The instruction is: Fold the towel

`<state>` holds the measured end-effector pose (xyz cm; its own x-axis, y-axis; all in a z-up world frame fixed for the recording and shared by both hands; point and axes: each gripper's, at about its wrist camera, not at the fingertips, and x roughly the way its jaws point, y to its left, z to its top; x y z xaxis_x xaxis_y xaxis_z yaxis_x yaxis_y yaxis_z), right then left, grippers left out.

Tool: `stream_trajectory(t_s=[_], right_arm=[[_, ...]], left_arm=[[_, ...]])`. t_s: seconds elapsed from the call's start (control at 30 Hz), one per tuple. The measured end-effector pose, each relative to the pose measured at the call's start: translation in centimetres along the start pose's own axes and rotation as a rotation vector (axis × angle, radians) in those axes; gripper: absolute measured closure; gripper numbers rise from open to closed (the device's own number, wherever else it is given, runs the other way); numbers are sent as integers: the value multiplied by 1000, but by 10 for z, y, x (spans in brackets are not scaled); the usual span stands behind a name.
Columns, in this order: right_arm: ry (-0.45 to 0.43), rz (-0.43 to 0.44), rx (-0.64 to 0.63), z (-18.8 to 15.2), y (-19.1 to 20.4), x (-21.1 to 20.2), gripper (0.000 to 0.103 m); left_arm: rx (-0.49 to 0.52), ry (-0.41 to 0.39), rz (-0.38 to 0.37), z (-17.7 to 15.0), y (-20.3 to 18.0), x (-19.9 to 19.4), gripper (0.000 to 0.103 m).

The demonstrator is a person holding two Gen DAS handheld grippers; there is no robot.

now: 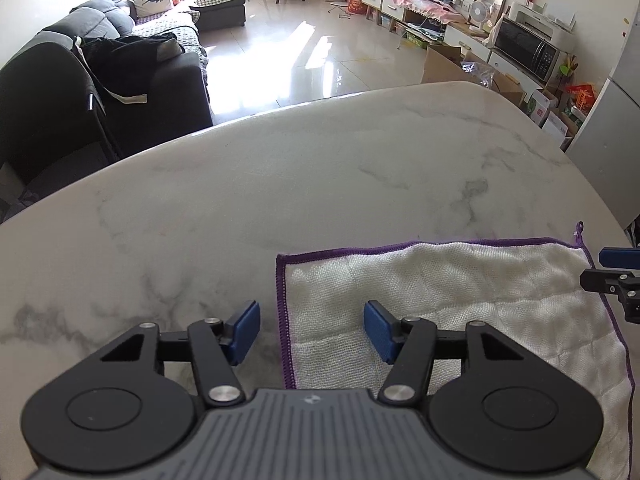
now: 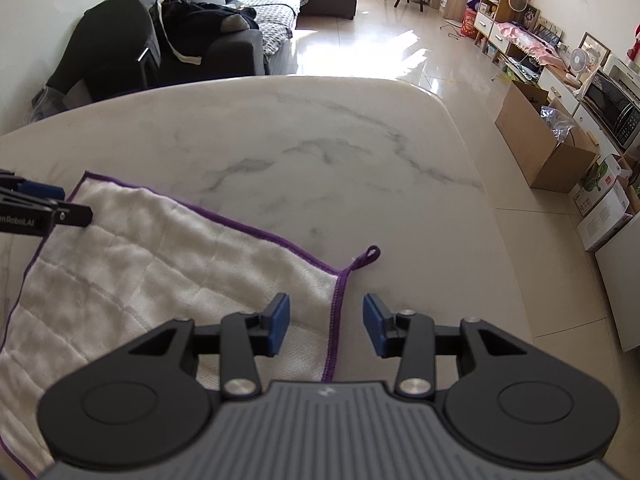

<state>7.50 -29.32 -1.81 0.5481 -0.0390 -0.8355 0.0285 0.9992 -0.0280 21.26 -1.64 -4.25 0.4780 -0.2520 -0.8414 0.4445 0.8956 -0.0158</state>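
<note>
A: Start with the left wrist view. Where is the towel?

B: The white towel, edged in purple stitching, lies flat on the marble counter, toward the near right part of it. A small purple hanging loop sticks out at its far right corner.

A: And the left tongs?

B: The left tongs stand partly open over the towel's left edge. The purple hem runs between the two blue pads: one pad is above bare marble, the other above the cloth. Neither presses on the fabric, so they hold nothing.

A: Anything else in that view?

B: The right tongs poke in at the right border, near the towel's far right corner. Beyond the counter there is a dark sofa with black clothing heaped on it, a shiny tiled floor, and a microwave oven on a low cabinet.

A: Now the right wrist view.

B: Same towel, now seen on the near left, spread flat. The right tongs are likewise partly open and straddle the towel's right hem, left pad over cloth, right pad over marble counter. Nothing is gripped. The loop lies on the marble just beyond the corner.

A: The other tongs?

B: The left tongs enter at the left border over the towel's far left corner. A cardboard box sits on the floor to the right.
</note>
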Motion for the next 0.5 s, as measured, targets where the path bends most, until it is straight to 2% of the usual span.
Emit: stream_trajectory(t_s=[0.03,0.07,0.13,0.17,0.2,0.23,0.5], right_arm=[[3,6,6,1,-1,1,62],[5,11,9,1,-2,3,64],[10,25,14,2,-3,6,72],[8,36,17,3,-3,7,76],[6,47,18,3,-3,7,88],[4,54,16,4,-2,7,94],[-44,41,-55,18,20,5,97]], left_arm=[[2,-3,-1,1,0,0,62],[2,-4,-3,1,0,0,66],[-4,-9,-9,1,-1,0,83],[-3,-14,-7,1,-2,-1,87],[-3,-18,-2,0,-2,-2,91],[-4,-23,3,-2,-3,-3,95],[-58,-56,53,-12,8,-16,96]])
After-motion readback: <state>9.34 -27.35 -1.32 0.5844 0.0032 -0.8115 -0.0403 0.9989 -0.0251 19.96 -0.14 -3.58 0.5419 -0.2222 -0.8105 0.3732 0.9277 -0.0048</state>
